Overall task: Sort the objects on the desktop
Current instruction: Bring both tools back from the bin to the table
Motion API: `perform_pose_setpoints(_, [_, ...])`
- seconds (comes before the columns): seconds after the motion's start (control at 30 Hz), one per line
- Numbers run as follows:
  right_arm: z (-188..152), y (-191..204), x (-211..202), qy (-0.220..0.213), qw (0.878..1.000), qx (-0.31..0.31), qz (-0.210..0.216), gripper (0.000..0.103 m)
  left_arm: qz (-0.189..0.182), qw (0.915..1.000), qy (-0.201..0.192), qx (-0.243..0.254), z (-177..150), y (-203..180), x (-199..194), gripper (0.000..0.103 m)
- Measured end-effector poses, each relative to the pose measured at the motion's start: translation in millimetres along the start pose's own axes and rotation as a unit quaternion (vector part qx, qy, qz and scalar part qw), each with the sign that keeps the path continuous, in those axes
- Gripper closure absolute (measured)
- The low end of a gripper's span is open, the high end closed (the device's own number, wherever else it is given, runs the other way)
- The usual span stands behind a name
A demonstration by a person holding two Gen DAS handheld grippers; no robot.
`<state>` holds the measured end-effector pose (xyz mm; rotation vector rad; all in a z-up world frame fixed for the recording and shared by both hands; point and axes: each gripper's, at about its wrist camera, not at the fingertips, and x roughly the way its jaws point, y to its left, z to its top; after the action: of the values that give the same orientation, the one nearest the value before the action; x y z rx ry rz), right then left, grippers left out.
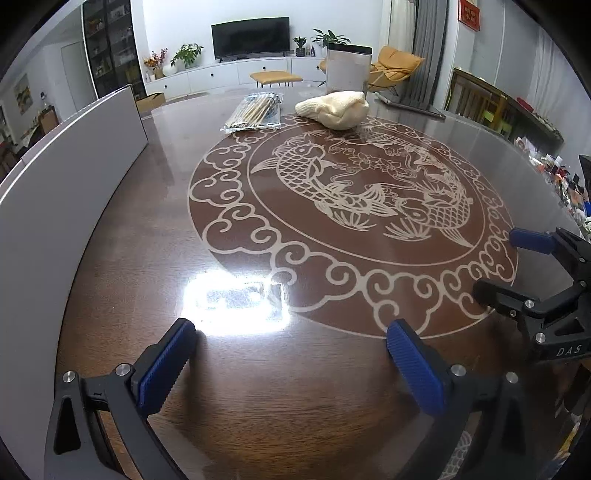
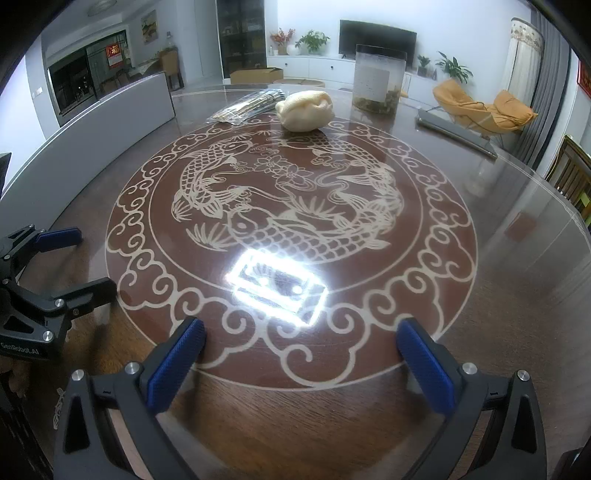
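Both tongs, left gripper (image 1: 290,341) and right gripper (image 2: 301,341), gape wide and empty; the bagged chopsticks (image 1: 255,110), probably slick plastic, could slip on the glossy table (image 1: 258,387).

Not much readable here. The right tool (image 1: 517,266), seen from the left wrist view, has "DAS" printed in white on its black body. The left tool (image 2: 79,258), seen from the right wrist view, reads "GenRobot.AI" on its black body. The red sign (image 1: 469,14) on the wall above the orange chair (image 1: 395,64) has characters too blurred to read.
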<state>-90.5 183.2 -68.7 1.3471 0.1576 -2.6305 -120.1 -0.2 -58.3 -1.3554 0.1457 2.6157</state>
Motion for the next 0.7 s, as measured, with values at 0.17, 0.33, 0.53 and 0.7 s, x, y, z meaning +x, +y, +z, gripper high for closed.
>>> perform_pose_setpoints(0.17, [0.2,-0.7,0.0,0.000,1.000,0.000,0.000,0.000,0.000,1.0000,-0.001,0.001,1.5,-0.2,1.6,0.000])
perform_pose_setpoints(0.33, [0.1,0.0,-0.3,0.000,1.000,0.000,0.000,0.000,0.000,1.0000,-0.001,0.001,1.5,-0.3,1.7,0.000])
perform_pose_setpoints(0.53, [0.1,-0.1,-0.4,0.000,1.000,0.000,0.000,0.000,0.000,1.0000,-0.001,0.001,1.6,-0.3,1.7,0.000])
perform_pose_setpoints(0.7, [0.2,-0.1,-0.5,0.000,1.000,0.000,0.000,0.000,-0.001,1.0000,-0.001,0.002,1.3,-0.1,1.5,0.000])
